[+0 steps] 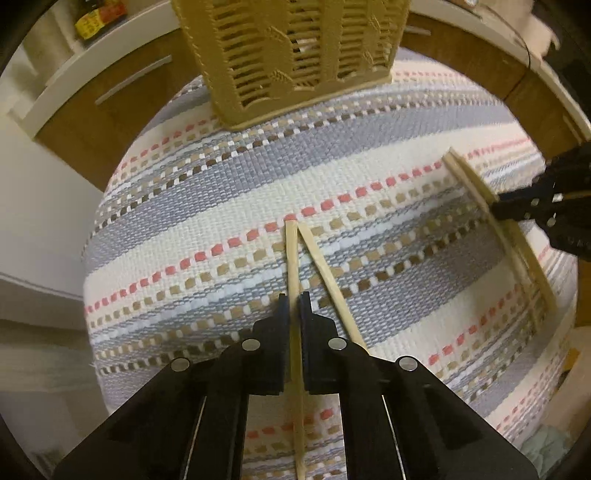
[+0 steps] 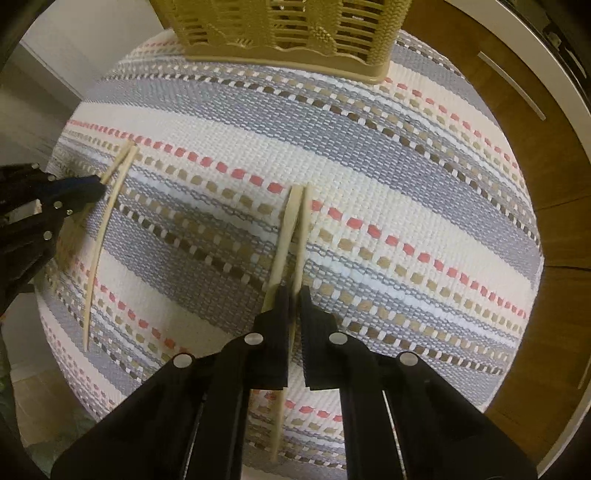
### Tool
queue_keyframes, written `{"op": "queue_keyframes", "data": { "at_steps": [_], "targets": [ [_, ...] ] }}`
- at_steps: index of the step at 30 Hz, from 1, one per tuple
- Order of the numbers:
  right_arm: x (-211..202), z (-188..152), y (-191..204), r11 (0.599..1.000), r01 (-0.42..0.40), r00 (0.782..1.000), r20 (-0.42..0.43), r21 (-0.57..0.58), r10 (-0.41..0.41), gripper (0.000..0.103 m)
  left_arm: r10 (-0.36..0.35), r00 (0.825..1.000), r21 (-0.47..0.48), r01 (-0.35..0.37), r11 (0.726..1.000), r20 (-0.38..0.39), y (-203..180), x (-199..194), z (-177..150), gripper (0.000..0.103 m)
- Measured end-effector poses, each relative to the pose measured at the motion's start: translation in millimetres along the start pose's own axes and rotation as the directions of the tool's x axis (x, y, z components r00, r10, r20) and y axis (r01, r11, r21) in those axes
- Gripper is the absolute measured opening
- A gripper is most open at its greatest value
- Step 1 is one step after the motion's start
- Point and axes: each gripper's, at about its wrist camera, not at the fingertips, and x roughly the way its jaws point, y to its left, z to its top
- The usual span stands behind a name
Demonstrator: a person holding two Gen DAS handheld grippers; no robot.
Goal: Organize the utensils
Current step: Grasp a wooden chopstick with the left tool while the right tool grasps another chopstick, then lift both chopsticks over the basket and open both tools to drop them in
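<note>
Two pairs of pale wooden chopsticks lie on a striped woven mat. In the left wrist view my left gripper (image 1: 294, 297) is shut on one chopstick (image 1: 291, 254) of the left pair; its partner (image 1: 325, 273) lies loose just to the right. In the right wrist view my right gripper (image 2: 294, 290) is shut on one chopstick (image 2: 301, 229) of the right pair; the other (image 2: 282, 240) lies beside the left finger. Each gripper shows in the other's view, the right gripper (image 1: 517, 208) and the left gripper (image 2: 85, 190). A tan slotted utensil holder (image 1: 291, 55) stands at the mat's far edge.
The striped mat (image 1: 207, 206) covers a small table; its edges drop off left and right. Brown cabinet drawers with metal handles (image 1: 133, 79) stand behind. The utensil holder also shows in the right wrist view (image 2: 280, 29).
</note>
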Motion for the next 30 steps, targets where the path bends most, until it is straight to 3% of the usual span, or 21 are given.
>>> {"op": "queue_keyframes", "data": {
  "at_steps": [6,10,13,15,20,21,23,26,30],
  "targets": [
    [-21,-10,-7,0.997,-0.078,0.992,0.097,0.004,0.078,0.003,-0.079,0.984,-0.069,0.091,0.993,0.157,12,-34,-3,0.004],
    [-50,-15,-6,0.994,-0.110,0.973,0.202,-0.019,0.111,0.003,-0.099,0.952,-0.093,0.131,0.987,0.290,17,-69,0,0.004],
    [-76,-21,-4,0.992,-0.122,0.949,0.287,-0.041,0.129,0.003,-0.102,0.914,-0.108,0.156,0.982,0.392,21,-99,7,0.004],
    [-97,-21,-2,0.991,-0.125,0.928,0.347,-0.056,0.137,0.003,-0.106,0.887,-0.111,0.174,0.978,0.450,25,-116,11,0.004],
    [-145,-19,-10,0.989,-0.110,0.859,0.491,-0.095,0.143,0.003,-0.106,0.791,-0.102,0.208,0.973,0.602,36,-168,29,0.004],
    [-158,-15,-9,0.990,-0.103,0.834,0.533,-0.101,0.141,0.003,-0.103,0.778,-0.100,0.208,0.973,0.620,38,-175,34,0.004],
    [-175,-20,-19,0.989,-0.100,0.800,0.583,-0.108,0.145,0.003,-0.106,0.731,-0.092,0.225,0.970,0.674,38,-194,45,0.004],
    [-201,-13,-25,0.992,-0.069,0.737,0.665,-0.105,0.121,0.003,-0.087,0.676,-0.088,0.220,0.972,0.732,35,-212,57,0.004],
    [-225,1,-36,0.997,-0.036,0.659,0.749,-0.071,0.077,0.003,-0.074,0.613,-0.086,0.227,0.970,0.787,31,-228,76,0.004]
  ]
}}
